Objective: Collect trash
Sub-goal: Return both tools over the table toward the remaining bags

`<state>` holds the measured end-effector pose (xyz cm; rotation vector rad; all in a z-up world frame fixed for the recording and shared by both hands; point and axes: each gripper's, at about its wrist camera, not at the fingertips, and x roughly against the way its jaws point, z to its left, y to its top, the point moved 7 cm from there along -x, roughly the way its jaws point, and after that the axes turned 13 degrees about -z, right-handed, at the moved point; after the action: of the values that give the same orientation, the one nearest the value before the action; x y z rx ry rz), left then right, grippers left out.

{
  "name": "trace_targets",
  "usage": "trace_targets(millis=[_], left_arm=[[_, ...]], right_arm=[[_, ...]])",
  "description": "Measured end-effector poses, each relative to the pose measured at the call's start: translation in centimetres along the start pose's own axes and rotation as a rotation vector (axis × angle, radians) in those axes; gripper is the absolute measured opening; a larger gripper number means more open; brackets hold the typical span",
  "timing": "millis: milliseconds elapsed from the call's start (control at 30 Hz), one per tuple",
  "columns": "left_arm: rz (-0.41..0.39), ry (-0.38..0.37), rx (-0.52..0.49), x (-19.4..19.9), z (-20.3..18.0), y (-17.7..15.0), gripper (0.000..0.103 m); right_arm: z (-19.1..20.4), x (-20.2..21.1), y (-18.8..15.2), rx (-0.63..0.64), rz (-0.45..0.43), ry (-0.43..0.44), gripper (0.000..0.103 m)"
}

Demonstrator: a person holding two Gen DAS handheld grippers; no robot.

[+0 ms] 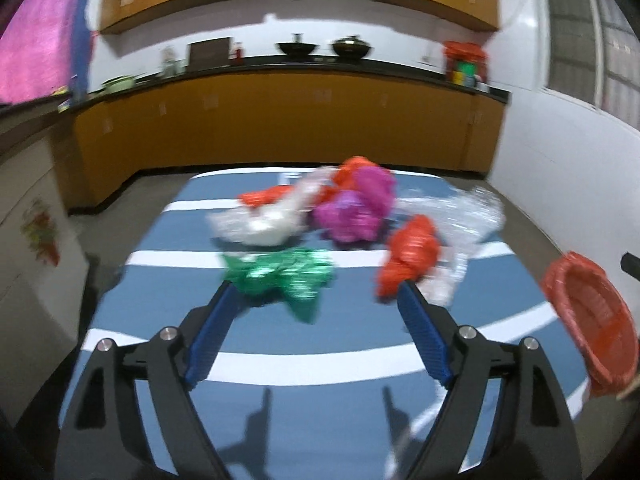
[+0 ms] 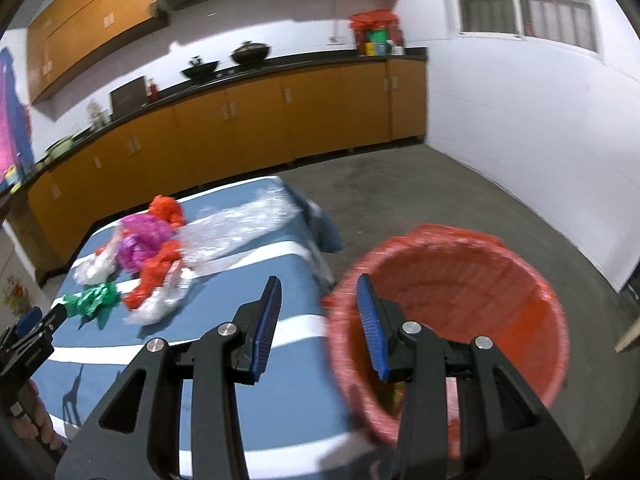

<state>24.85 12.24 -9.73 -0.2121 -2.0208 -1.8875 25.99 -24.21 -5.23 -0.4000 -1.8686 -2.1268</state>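
Left gripper (image 1: pixel 316 292) jaws spread wide, nothing between the blue ribbed pads (image 1: pixel 206 344). It points down at the blue table with white stripes (image 1: pixel 280 420); pad tips sit just in front of the trash pile, no contact visible.

Right gripper (image 2: pixel 318 286) jaws partly apart, empty, pads gripping nothing. It hangs over the table's right edge, with the right finger in front of the rim of the red woven basket lined with a red plastic bag (image 2: pixel 520 292). Basket stands on the grey concrete floor (image 2: pixel 420 192) just beside the table. Something small and yellowish lies in its bottom; too blurred to identify.

Trash is all on the tabletop, bunched at mid-to-far end:
- crumpled green foil wrapper (image 1: pixel 280 276), nearest the left gripper
- crumpled red plastic bag (image 1: pixel 408 256), near the right pad tip of the left gripper
- white plastic bag (image 1: pixel 264 224), behind the green one
- magenta crumpled bag (image 1: pixel 360 204), centre of pile
- clear crinkled plastic sheet (image 1: pixel 460 212), right side, reaching the far corner

Both views motion-blurred. Left gripper body and a person's fingers (image 2: pixel 36 420) show at the lower left edge of the right wrist view.
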Motion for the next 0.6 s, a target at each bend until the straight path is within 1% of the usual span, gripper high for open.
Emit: trace_targets(millis=[33, 167, 333, 500, 600], left_arm=[[-0.004, 0.022, 0.01, 0.0, 1.2, 0.1, 0.081], [-0.026, 0.071, 0.019, 0.5, 3.9, 0.4, 0.083], [-0.034, 0.11, 0.025, 0.5, 6.0, 0.4, 0.084], [-0.025, 0.134, 0.053, 0.4, 8.0, 0.1, 0.084], [-0.021, 0.143, 0.069, 0.3, 9.1, -0.2, 0.084]], right_arm=[[1.1, -0.4, 0.0, 0.006, 0.004, 0.017, 0.041], [4.9, -2.1, -0.4, 0.029, 0.026, 0.078, 0.041], [10.3, -4.8, -1.8, 0.062, 0.074, 0.146, 0.041], [14.4, -7.7, -3.7, 0.098, 0.133, 0.162, 0.041], [15.6, -9.1, -4.9, 0.107, 0.168, 0.157, 0.041]])
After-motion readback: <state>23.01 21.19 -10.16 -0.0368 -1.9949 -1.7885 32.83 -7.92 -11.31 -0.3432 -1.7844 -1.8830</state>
